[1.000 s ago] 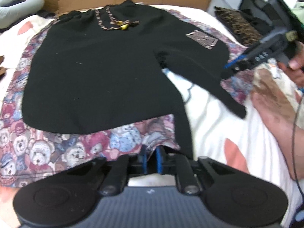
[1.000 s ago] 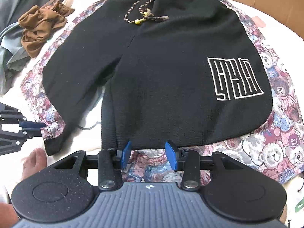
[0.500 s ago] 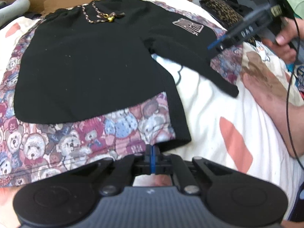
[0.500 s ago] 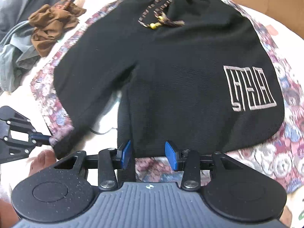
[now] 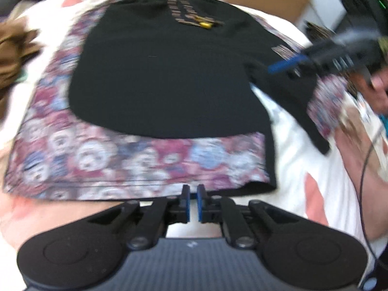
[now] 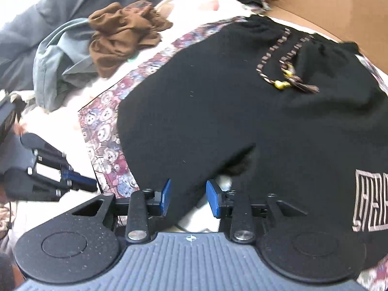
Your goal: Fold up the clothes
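In the left wrist view, the left gripper sits at the bottom centre with its jaws opening by a sliver; a narrow gap shows between the blue pads and nothing lies in it. The black shorts spread from about twelve o'clock of that gripper, on top of a bear-print garment laid over the pale bedsheet. Their long axis runs away from the gripper, waistband and drawstring at the far end, leg hems toward the person. The hem corner lies just past the left pads at one o'clock.

At three o'clock, the right gripper reaches in over the other leg. In its own view its jaws are closing, with the inner edge of a black leg between the pads, though neither visibly presses on the cloth. The crotch notch lies at about one o'clock of it, and the white logo at three. By this reading the right hand is nearer a grip, and a brown garment lies bunched at eleven o'clock.
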The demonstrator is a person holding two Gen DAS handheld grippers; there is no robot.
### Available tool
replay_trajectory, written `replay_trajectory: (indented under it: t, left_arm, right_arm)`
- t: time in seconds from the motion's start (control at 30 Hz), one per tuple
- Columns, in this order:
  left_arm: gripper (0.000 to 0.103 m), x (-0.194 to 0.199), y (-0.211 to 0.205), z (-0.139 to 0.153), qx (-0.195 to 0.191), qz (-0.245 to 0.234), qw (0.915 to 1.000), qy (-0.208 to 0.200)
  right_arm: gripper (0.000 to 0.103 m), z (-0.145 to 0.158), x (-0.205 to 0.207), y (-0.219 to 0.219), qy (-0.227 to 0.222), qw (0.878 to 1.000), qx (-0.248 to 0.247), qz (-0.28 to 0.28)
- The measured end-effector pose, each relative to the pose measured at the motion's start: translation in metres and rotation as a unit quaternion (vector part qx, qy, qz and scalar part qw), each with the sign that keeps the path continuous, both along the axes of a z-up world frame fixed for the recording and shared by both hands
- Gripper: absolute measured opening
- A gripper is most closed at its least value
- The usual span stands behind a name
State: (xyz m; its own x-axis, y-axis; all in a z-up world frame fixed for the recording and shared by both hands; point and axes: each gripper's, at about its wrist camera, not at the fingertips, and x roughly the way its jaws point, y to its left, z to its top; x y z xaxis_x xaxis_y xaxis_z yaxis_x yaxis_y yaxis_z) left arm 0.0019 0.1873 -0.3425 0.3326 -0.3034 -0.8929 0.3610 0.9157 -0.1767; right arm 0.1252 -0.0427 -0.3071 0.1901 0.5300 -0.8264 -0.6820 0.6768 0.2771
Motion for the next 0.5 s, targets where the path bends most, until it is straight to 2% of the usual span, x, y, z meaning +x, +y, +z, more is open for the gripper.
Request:
replay_trajectory:
  t: [0.07,0.23,0.37,0.5]
  left_arm:
    - [0.008,0.004,0.012,0.001,0.006,0.025,0.9997,-0.002]
    - [0.016,0.014,0.045,0.005,0.026,0.094,0.9950,-0.021]
    - [0.031,0.021,0.073,0.007,0.049,0.145,0.9874,-0.039]
    - [0.046,0.031,0.097,0.008,0.071,0.188,0.9784,-0.048]
  right_arm:
    - [0.033,-0.002,0.001,0.010,-0.007,1.000,-0.003,0.017]
    - [0.032,-0.015,-0.002,0.033,-0.016,0.998,-0.023,0.060]
    - [0.025,-0.032,-0.007,0.045,-0.007,0.996,-0.043,0.084]
    - [0.025,-0.043,-0.021,0.052,-0.012,0.992,-0.060,0.107]
